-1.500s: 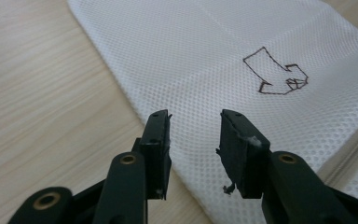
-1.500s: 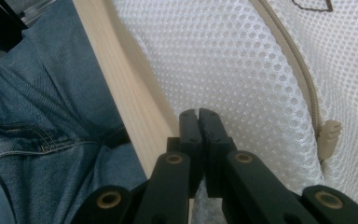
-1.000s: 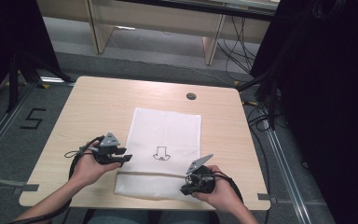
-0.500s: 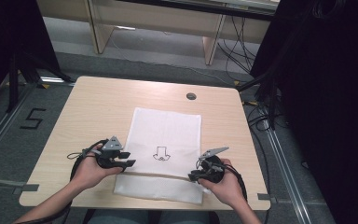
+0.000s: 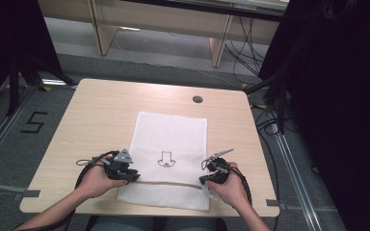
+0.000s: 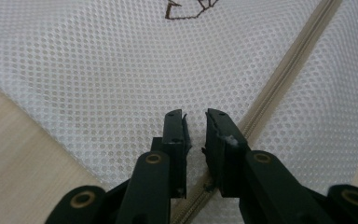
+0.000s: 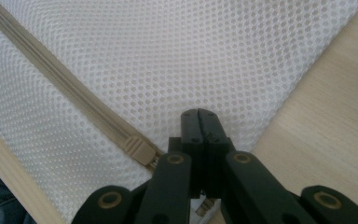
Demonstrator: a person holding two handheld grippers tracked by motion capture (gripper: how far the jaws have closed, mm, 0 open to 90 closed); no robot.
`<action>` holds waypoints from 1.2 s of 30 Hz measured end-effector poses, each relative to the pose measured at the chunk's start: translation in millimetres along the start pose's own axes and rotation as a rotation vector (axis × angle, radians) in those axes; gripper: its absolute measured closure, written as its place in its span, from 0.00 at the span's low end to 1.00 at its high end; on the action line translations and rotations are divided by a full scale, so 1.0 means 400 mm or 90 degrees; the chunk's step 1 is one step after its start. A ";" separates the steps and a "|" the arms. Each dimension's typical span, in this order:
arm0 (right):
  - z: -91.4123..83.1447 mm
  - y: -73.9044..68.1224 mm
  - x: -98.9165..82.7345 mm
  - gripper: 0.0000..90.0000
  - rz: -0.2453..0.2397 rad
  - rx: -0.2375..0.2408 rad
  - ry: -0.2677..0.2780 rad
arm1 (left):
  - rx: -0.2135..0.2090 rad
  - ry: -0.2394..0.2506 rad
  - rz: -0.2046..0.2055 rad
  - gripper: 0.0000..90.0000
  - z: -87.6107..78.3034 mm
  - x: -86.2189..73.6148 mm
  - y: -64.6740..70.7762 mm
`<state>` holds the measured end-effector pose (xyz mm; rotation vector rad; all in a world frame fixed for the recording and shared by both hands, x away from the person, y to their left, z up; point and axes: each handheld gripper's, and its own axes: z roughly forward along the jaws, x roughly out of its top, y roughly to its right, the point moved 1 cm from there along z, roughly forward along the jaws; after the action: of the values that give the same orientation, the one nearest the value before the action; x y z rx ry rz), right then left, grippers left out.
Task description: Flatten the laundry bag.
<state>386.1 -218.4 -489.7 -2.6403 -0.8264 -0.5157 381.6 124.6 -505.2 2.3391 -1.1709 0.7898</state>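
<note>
A white mesh laundry bag (image 5: 167,159) is lying flat on the near half of the bench (image 5: 91,115), its beige zipper (image 5: 173,183) running across it close to the person's edge. The left claw (image 6: 195,127) is hovering low over the mesh beside the zipper line, its jaws standing slightly apart and gripping nothing. The right claw (image 7: 199,122) is sitting at the bag's right edge with its jaws pressed together; whether they are pinching mesh cannot be told. The zipper slider (image 7: 139,150) is lying just beside the right claw. Judging from this layout, the step in hand is probably preparing to work the zipper: one claw would be anchoring the fabric while the other takes the slider. The bench is otherwise carrying only a cable grommet (image 5: 197,99) far from the bag; trailing gripper cables are the likeliest nuisance.
</note>
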 end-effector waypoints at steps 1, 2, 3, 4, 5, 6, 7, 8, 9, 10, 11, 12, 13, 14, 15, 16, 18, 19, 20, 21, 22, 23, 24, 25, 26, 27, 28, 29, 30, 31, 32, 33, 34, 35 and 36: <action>0.000 0.000 0.000 1.00 0.000 0.000 0.000 | -0.001 -0.011 0.014 0.86 0.000 -0.001 -0.002; 0.005 0.001 -0.001 1.00 -0.001 -0.002 -0.004 | -0.003 -0.040 0.035 0.86 -0.002 -0.003 -0.005; 0.005 0.001 -0.001 1.00 -0.001 -0.002 -0.004 | -0.001 -0.050 0.043 0.86 -0.001 -0.004 -0.005; 0.007 0.002 -0.001 0.99 -0.003 -0.003 -0.007 | -0.002 -0.057 0.039 0.86 -0.001 -0.007 -0.002; 0.011 0.002 -0.002 0.99 -0.009 -0.001 -0.008 | -0.002 -0.057 0.042 0.86 -0.002 -0.007 -0.002; 0.011 -0.003 -0.003 0.99 0.005 -0.008 -0.014 | -0.004 -0.059 0.042 0.86 -0.002 -0.007 -0.001; 0.010 -0.005 -0.002 0.99 0.006 -0.010 -0.017 | -0.005 -0.059 0.044 0.86 -0.003 -0.008 -0.002; 0.013 -0.004 -0.002 0.99 -0.008 -0.007 -0.009 | -0.006 -0.059 0.042 0.86 -0.003 -0.009 -0.002; 0.013 -0.004 -0.002 0.99 -0.008 -0.007 -0.009 | -0.007 -0.059 0.030 0.86 -0.004 -0.010 0.000; 0.014 -0.006 -0.002 0.98 -0.008 -0.006 -0.007 | -0.006 -0.061 0.030 0.87 -0.006 -0.011 -0.002; 0.014 -0.007 -0.002 0.98 -0.010 -0.005 -0.009 | -0.008 -0.061 0.033 0.87 -0.008 -0.013 -0.004; 0.015 -0.011 -0.002 0.98 -0.012 -0.006 -0.011 | -0.009 -0.063 0.029 0.87 -0.010 -0.015 -0.007; 0.015 -0.011 -0.002 0.98 -0.012 -0.006 -0.011 | -0.009 -0.063 0.029 0.87 -0.010 -0.015 -0.007; 0.014 -0.016 -0.002 0.98 -0.003 -0.007 -0.018 | -0.007 -0.058 0.020 0.87 -0.010 -0.017 -0.008; 0.015 -0.018 -0.001 0.98 -0.001 -0.008 -0.017 | -0.010 -0.064 0.022 0.87 -0.011 -0.017 -0.010; 0.016 -0.018 -0.001 0.97 -0.002 -0.005 -0.014 | -0.007 -0.062 0.027 0.87 -0.013 -0.017 -0.011; 0.016 -0.025 -0.001 0.94 0.029 0.010 -0.016 | -0.007 -0.067 0.019 0.87 -0.014 -0.017 -0.012; 0.019 -0.015 0.001 0.93 0.003 0.005 -0.003 | -0.011 -0.065 0.005 0.87 -0.014 -0.018 -0.012; 0.019 -0.012 0.002 0.93 0.003 0.008 -0.004 | -0.008 -0.066 0.014 0.86 -0.016 -0.017 -0.015; 0.019 -0.011 0.003 0.92 0.001 0.008 0.000 | -0.006 -0.066 0.017 0.85 -0.017 -0.017 -0.016; 0.019 -0.010 0.003 0.89 0.000 0.009 0.005 | -0.004 -0.063 0.007 0.84 -0.017 -0.017 -0.015; 0.021 -0.005 0.005 0.87 -0.015 0.007 0.023 | -0.001 -0.058 0.018 0.83 -0.019 -0.016 -0.017; 0.015 -0.006 0.005 0.85 -0.007 -0.004 0.025 | 0.001 -0.054 0.018 0.82 -0.020 -0.015 -0.017; 0.013 -0.005 0.005 0.84 -0.007 -0.009 0.037 | 0.003 -0.042 0.013 0.81 -0.021 -0.014 -0.017; 0.003 -0.003 0.005 0.80 -0.008 -0.014 0.064 | 0.004 -0.029 0.012 0.78 -0.023 -0.011 -0.017; 0.003 -0.003 0.005 0.80 -0.008 -0.014 0.064 | 0.007 0.012 -0.028 0.78 -0.016 -0.008 -0.007; 0.004 -0.003 0.004 0.79 -0.005 -0.017 0.081 | 0.012 0.019 -0.015 0.77 -0.019 -0.004 -0.011; -0.003 0.003 0.005 0.78 -0.017 -0.029 0.084 | 0.012 0.034 -0.020 0.76 -0.020 0.000 -0.011; -0.004 0.005 0.003 0.78 -0.016 -0.025 0.106 | 0.009 0.040 -0.020 0.73 -0.021 0.002 -0.012; -0.013 0.005 0.001 0.77 -0.010 -0.026 0.114 | 0.004 0.053 -0.025 0.70 -0.019 0.003 -0.013; -0.013 0.005 0.001 0.77 -0.010 -0.026 0.114 | 0.004 0.053 -0.025 0.69 -0.019 0.003 -0.013; -0.022 0.006 0.000 0.77 -0.010 -0.028 0.105 | -0.002 0.066 -0.028 0.69 -0.017 0.003 -0.015; -0.019 0.009 -0.004 0.77 -0.018 -0.037 0.131 | -0.009 0.075 -0.048 0.67 -0.015 0.002 -0.014; -0.031 0.007 -0.005 0.77 -0.009 -0.038 0.109 | -0.013 0.085 -0.059 0.66 -0.013 0.001 -0.016; -0.028 0.008 -0.009 0.77 -0.017 -0.043 0.129 | -0.017 0.088 -0.064 0.65 -0.014 0.001 -0.019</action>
<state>382.8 -227.1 -482.1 -2.5850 -0.7949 -0.8153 386.2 132.0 -501.6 2.2621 -0.9926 0.8789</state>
